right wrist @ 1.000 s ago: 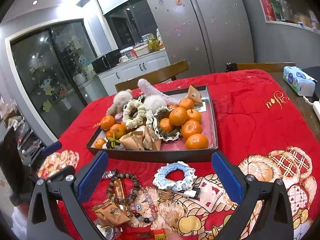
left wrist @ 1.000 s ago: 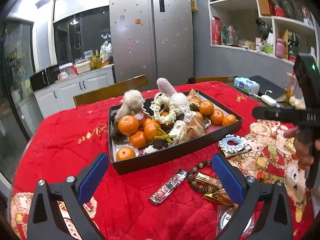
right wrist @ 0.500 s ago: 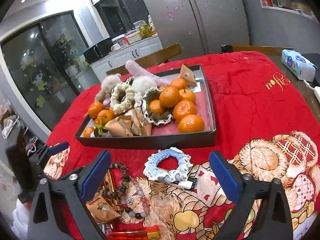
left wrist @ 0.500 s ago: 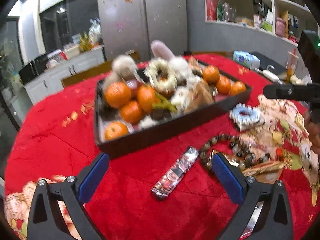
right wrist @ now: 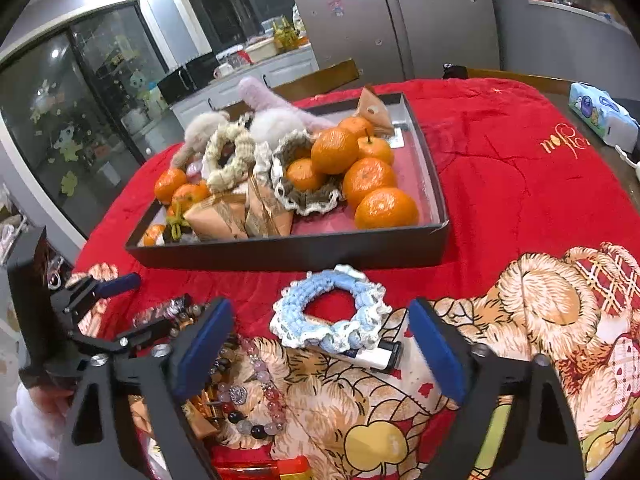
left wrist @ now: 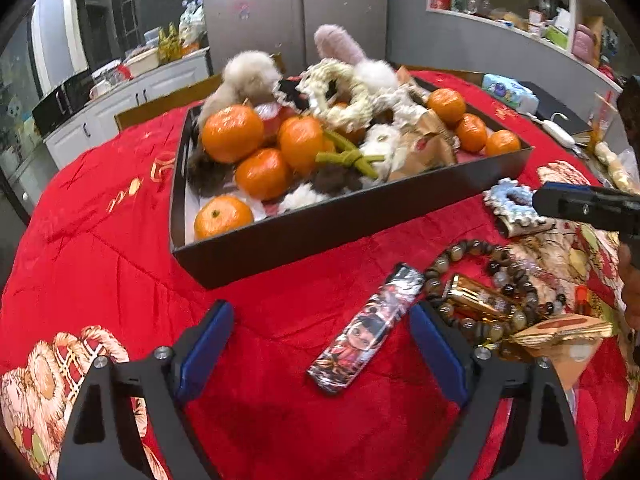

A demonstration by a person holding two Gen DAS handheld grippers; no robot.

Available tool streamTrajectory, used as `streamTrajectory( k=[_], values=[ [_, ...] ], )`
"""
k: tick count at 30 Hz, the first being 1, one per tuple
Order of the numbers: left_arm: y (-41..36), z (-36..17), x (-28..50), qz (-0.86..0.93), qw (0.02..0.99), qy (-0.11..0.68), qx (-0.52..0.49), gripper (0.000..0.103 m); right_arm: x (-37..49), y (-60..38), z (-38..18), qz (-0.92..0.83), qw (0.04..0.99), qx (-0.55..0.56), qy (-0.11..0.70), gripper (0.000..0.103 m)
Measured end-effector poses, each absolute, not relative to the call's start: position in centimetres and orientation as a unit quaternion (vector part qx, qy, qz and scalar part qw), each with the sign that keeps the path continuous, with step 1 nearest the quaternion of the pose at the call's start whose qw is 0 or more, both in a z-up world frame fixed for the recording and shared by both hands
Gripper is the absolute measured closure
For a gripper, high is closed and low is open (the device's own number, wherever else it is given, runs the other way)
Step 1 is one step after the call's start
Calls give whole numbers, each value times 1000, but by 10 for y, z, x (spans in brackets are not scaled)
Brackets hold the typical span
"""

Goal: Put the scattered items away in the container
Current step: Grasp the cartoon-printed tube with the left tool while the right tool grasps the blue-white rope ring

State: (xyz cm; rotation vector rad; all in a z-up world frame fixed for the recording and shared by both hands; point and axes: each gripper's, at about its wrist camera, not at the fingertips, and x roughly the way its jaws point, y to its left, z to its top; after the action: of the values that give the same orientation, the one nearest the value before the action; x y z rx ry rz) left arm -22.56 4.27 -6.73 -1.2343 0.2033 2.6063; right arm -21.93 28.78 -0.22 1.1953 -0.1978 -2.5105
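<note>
While both jaws close empty, left gripper [left wrist: 322, 344] frames printed lighter [left wrist: 366, 330], right gripper [right wrist: 320, 340] blue scrunchie [right wrist: 330, 314].

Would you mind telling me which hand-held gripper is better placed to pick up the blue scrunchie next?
Right. The blue scrunchie lies between the right hand-held gripper's closing jaws, not yet pressed. The left hand-held gripper frames the printed lighter instead.

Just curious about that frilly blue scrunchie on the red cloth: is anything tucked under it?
Yes. A small white tube with a black cap pokes out from under the blue scrunchie. Its other end is covered, so its full shape stays hidden.
</note>
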Motion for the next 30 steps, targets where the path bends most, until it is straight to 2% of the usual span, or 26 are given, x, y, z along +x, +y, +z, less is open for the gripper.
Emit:
streamTrajectory(
  k=[1,3,5,10,12,16,19,21,26,30],
  values=[
    [42,-68,-227,893,126,67,-426,12,-219,286,-4,-886,173,425,-65,30],
    [42,-69,-228,893,126,65,-428,12,-219,284,-6,-889,156,426,-57,46],
    [44,-69,-229,893,124,70,-428,12,-219,283,-8,-888,144,433,-54,53],
    [49,-68,-227,891,145,73,-424,26,-222,289,-11,-885,148,436,-72,55],
    [52,-67,-224,891,154,75,-421,35,-223,291,-12,-883,151,437,-81,55],
    [62,-65,-216,894,149,107,-408,44,-224,290,-13,-881,159,438,-88,55],
    [71,-65,-207,896,146,138,-395,56,-224,291,-12,-880,159,438,-94,56],
    [75,-64,-205,896,150,146,-391,69,-224,293,-12,-878,161,439,-103,60],
    [71,-61,-205,898,154,135,-388,81,-220,293,-7,-876,175,433,-118,69],
    [65,-60,-203,900,158,126,-386,82,-215,291,0,-880,182,421,-121,72]
  ],
)
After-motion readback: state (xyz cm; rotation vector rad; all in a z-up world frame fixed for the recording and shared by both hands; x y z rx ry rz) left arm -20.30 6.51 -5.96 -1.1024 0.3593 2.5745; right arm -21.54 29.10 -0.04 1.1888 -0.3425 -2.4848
